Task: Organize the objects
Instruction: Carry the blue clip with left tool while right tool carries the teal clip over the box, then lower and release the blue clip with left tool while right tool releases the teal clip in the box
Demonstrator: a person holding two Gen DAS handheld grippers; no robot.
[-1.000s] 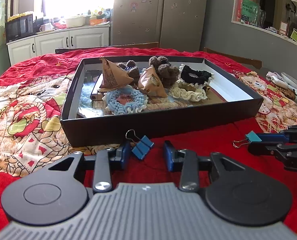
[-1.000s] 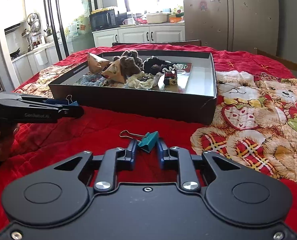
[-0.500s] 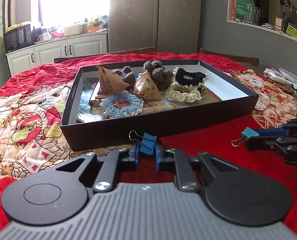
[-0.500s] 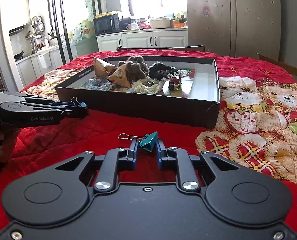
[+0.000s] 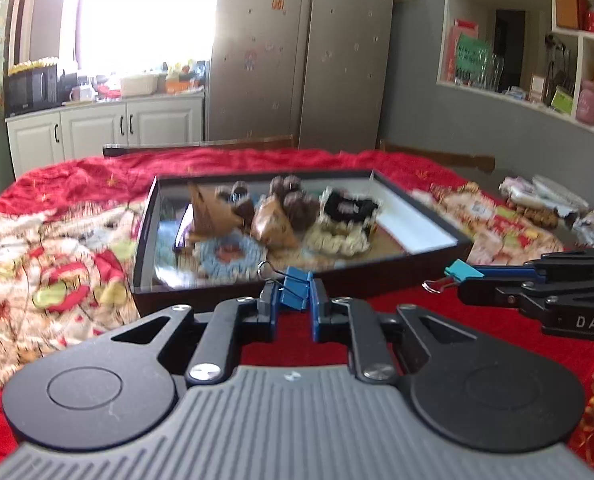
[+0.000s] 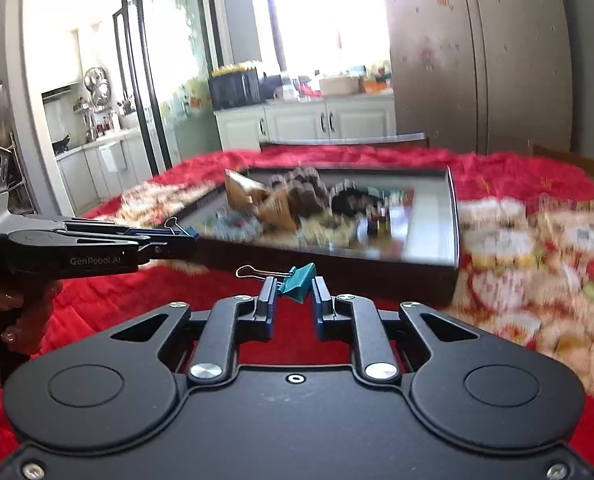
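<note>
My left gripper (image 5: 293, 297) is shut on a blue binder clip (image 5: 295, 289), lifted off the red cloth in front of the black box (image 5: 377, 284). My right gripper (image 6: 295, 293) is shut on a teal binder clip (image 6: 297, 280), also held above the cloth near the box's front wall (image 6: 337, 268). In the left wrist view the right gripper (image 5: 457, 276) comes in from the right with the teal clip (image 5: 455, 270) at its tip. The right wrist view has the left gripper (image 6: 185, 236) at the left with the blue clip (image 6: 181, 230).
The box holds brown paper pouches (image 5: 213, 216), brown fuzzy pieces (image 5: 297, 208), and blue (image 5: 229, 252), cream (image 5: 337, 242) and black (image 5: 349, 208) scrunchies. A red patterned cloth (image 5: 57, 280) covers the table. Small items (image 5: 537, 204) lie at the far right. A hand (image 6: 13, 320) grips the left tool.
The left gripper closed on the blue clip. Both grippers then rose off the cloth with their clips, and the view tilted up toward the box.
</note>
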